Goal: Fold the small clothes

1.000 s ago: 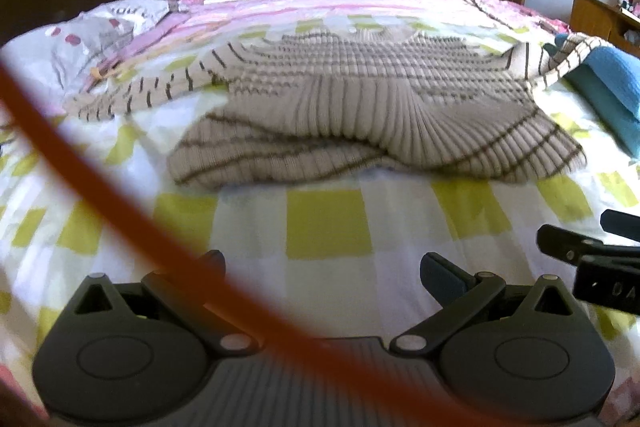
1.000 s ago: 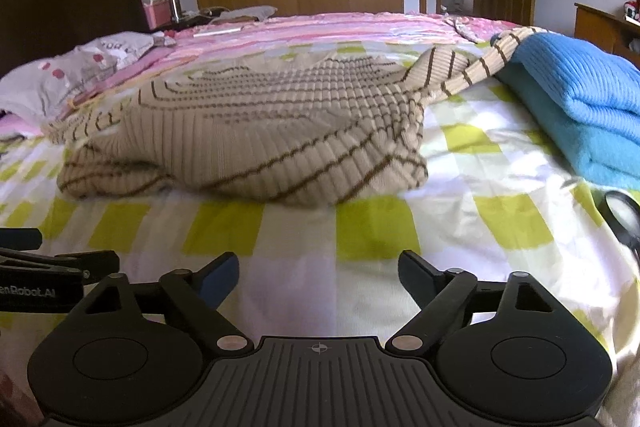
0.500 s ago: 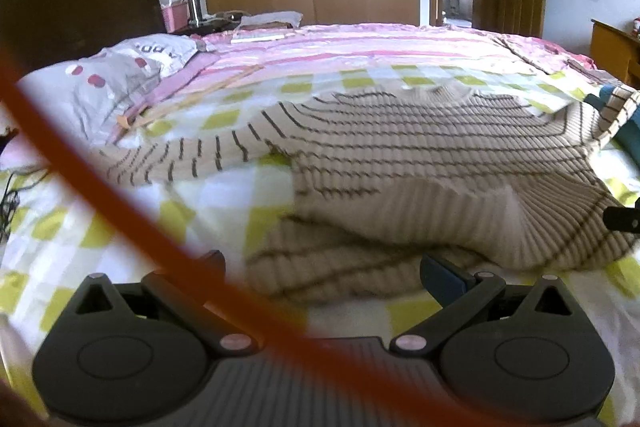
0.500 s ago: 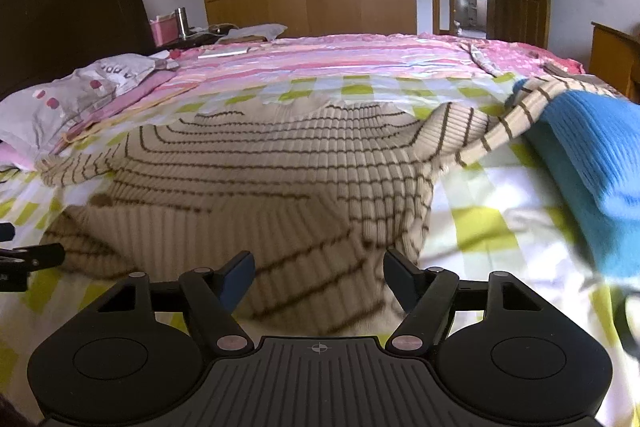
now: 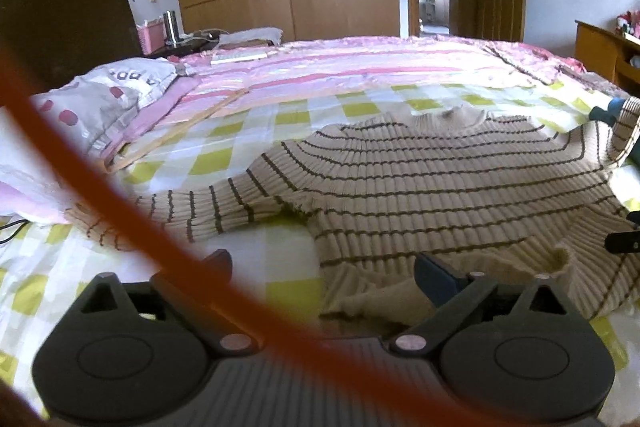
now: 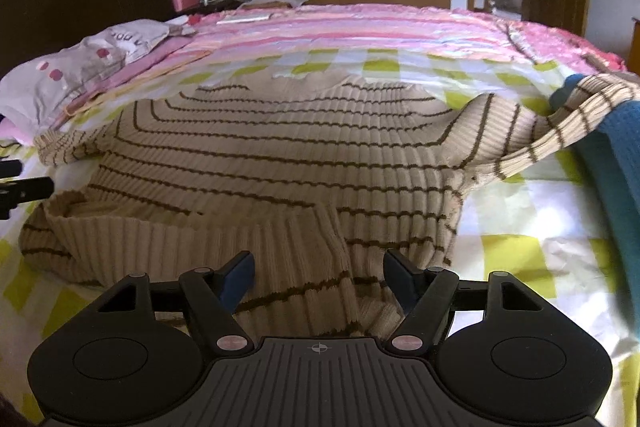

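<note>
Beige striped sweater [image 6: 280,163] spread flat, collar away, sleeves sideways, left tool [image 5: 324,269] and right tool [image 6: 318,275] gaping, empty.

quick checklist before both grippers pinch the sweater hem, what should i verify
1. Left gripper open: ok, jaws spread wide.
2. Right gripper open: ok.
3. Striped sweater hem between the right fingers: ok.
4. Hem between the left fingers: cannot tell, only its corner reaches in.
5. Hem flat: not ok, it is bunched and turned up.
6. Sleeves free: not ok, one drapes over the blue garment.
</note>
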The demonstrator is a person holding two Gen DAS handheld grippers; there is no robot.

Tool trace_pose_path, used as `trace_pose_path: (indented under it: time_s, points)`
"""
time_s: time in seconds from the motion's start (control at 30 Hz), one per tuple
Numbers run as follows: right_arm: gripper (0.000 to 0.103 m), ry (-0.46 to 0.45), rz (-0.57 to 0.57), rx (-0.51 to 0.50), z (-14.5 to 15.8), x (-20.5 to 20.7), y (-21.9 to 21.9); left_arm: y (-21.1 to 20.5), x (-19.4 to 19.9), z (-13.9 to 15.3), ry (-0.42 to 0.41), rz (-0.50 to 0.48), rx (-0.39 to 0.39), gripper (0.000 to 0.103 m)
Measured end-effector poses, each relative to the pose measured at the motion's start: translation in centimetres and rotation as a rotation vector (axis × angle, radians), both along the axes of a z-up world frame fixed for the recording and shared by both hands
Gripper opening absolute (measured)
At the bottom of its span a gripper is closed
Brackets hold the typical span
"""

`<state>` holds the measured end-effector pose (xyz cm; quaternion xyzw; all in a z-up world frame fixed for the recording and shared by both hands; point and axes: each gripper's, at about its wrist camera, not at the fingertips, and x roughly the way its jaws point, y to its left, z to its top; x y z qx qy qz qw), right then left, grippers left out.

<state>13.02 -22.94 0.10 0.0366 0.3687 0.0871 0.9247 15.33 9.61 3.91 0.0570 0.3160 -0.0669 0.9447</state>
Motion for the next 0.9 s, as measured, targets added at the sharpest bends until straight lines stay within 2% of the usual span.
trace_pose_path:
  time_s: [0.03,0.1,0.2,0.23,0.27,0.33,0.37,0.4,0.43,0.47,0.5,0.63,0.9]
  points:
    - [0.069,0.011,0.01,0.012,-0.1,0.3,0.0,0.0,0.4,-0.2,0.012,-0.002,0.006,0.095]
    - [0.065,0.029,0.034,0.029,-0.2,0.8,0.1,0.1,1.0,-0.6,0.04,-0.017,0.003,0.082]
    - [0.055,0.054,0.065,0.044,-0.5,1.8,0.5,0.2,1.8,-1.2,0.084,-0.037,-0.008,0.067]
    - [0.049,0.065,0.076,0.045,-0.6,2.2,0.7,0.2,2.1,-1.5,0.097,-0.042,-0.003,0.064]
    - [0.043,0.075,0.084,0.045,-0.7,2.5,0.9,0.2,2.4,-1.7,0.108,-0.046,0.005,0.058]
    - [0.037,0.094,0.088,0.052,-0.8,3.0,1.1,0.2,2.9,-2.1,0.134,-0.058,0.016,0.05]
    - [0.028,0.101,0.087,0.059,-0.8,3.2,1.0,0.2,3.0,-2.3,0.145,-0.068,0.012,0.044]
    - [0.024,0.106,0.089,0.069,-0.7,3.2,1.0,0.1,3.0,-2.4,0.158,-0.08,0.01,0.037]
    - [0.016,0.11,0.091,0.08,-0.6,3.2,1.0,0.1,3.0,-2.4,0.169,-0.091,0.015,0.032]
    - [0.008,0.111,0.096,0.089,-0.4,2.9,1.0,-0.1,2.9,-2.4,0.178,-0.103,0.02,0.022]
    - [0.008,0.11,0.105,0.095,-0.1,2.6,1.0,-0.2,2.6,-2.4,0.189,-0.123,0.021,0.018]
    - [0.007,0.08,0.161,0.096,1.5,0.3,1.3,-0.4,1.3,-2.1,0.196,-0.172,0.027,0.015]
    - [0.006,0.052,0.306,0.151,4.8,-7.5,1.3,1.1,-4.3,-0.3,0.205,-0.226,-0.065,0.013]
